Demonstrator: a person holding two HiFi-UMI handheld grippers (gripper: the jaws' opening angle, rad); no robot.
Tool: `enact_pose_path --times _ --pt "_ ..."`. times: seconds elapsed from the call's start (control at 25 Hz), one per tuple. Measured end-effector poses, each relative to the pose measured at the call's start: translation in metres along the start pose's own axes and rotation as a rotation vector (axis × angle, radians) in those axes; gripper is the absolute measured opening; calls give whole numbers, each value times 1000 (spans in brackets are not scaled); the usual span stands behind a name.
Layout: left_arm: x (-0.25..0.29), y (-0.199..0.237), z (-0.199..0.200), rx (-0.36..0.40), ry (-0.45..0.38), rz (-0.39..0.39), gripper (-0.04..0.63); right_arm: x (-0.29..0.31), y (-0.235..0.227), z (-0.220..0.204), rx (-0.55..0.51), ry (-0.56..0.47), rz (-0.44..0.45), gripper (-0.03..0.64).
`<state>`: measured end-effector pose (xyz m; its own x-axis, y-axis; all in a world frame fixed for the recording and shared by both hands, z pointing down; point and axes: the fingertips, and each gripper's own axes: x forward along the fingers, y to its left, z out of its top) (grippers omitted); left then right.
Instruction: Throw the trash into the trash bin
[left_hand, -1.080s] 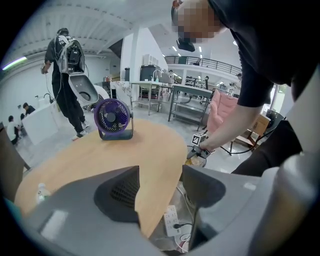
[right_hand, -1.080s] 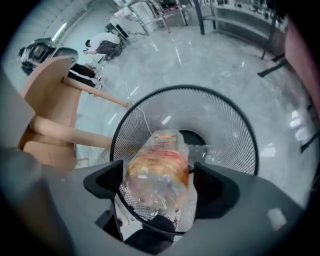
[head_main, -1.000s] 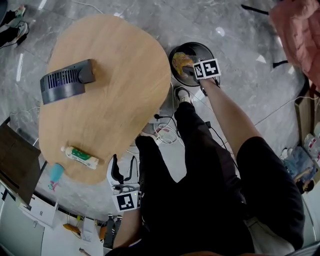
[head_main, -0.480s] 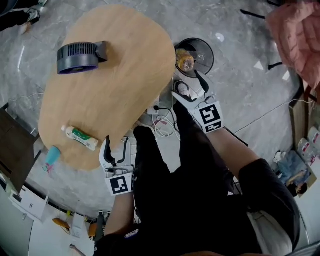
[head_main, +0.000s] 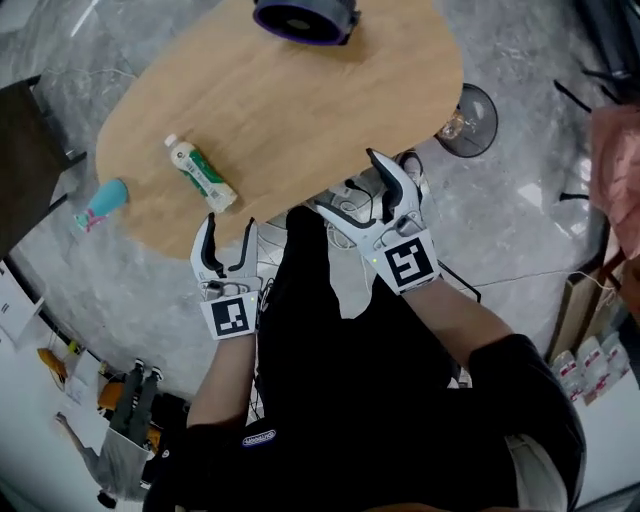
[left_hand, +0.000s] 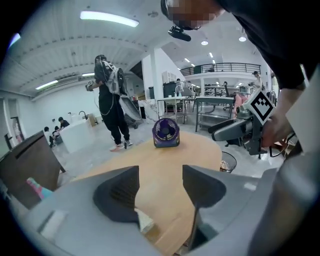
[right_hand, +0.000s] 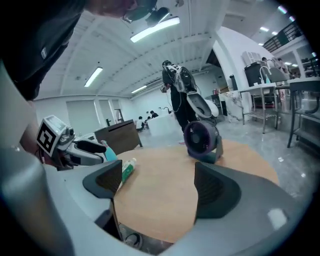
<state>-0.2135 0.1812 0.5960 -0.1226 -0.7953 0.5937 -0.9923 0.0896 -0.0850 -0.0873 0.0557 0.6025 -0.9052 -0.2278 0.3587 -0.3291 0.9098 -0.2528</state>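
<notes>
A white bottle with a green label (head_main: 200, 172) lies on the oval wooden table (head_main: 300, 110), near its front left edge. My left gripper (head_main: 229, 222) hangs open and empty just off that edge, a little right of the bottle. My right gripper (head_main: 345, 180) is open and empty at the table's near edge. The round black trash bin (head_main: 468, 120) stands on the floor right of the table with yellowish trash inside. In the right gripper view, the bottle (right_hand: 127, 167) lies ahead beside the left jaw. The left gripper view shows the bin (left_hand: 227, 161) at the right.
A purple desk fan (head_main: 300, 15) stands at the table's far end. A teal tube-like object (head_main: 100, 205) sits left of the table. A dark board (head_main: 30, 160) stands at the left. Cables lie on the floor under the table. A person (left_hand: 112, 105) stands beyond the table.
My right gripper has come back from over the bin to the table's near edge, empty. The left gripper has risen toward the table edge. The head view has swung left.
</notes>
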Motion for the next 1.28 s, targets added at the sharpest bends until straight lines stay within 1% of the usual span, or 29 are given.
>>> enact_pose_path --times 0.08,0.16,0.48,0.72,0.84,0.92,1.04,1.12,1.28 --pt "-13 16 -9 -17 -14 23 268 10 26 5 30 -9 11 482" --pt "-23 31 -21 -29 -23 44 268 22 48 3 31 17 33 482" --pt "-60 83 -73 -113 -5 128 271 77 124 -24 -93 176 169 482" --pt "-90 115 -115 -195 5 198 271 120 173 -64 -155 300 264 489" --pt "-107 125 -140 -216 37 212 271 142 193 -93 -130 378 287 505" --pt "-117 130 -151 -252 46 218 271 157 205 -113 -110 434 296 511" --pt "-131 135 -174 -288 69 221 271 178 216 -135 -116 493 290 515" --pt "-138 139 -184 -310 77 229 271 191 215 -147 -117 530 266 517" --pt "-149 147 -192 -324 81 238 271 209 210 -165 -96 586 212 518"
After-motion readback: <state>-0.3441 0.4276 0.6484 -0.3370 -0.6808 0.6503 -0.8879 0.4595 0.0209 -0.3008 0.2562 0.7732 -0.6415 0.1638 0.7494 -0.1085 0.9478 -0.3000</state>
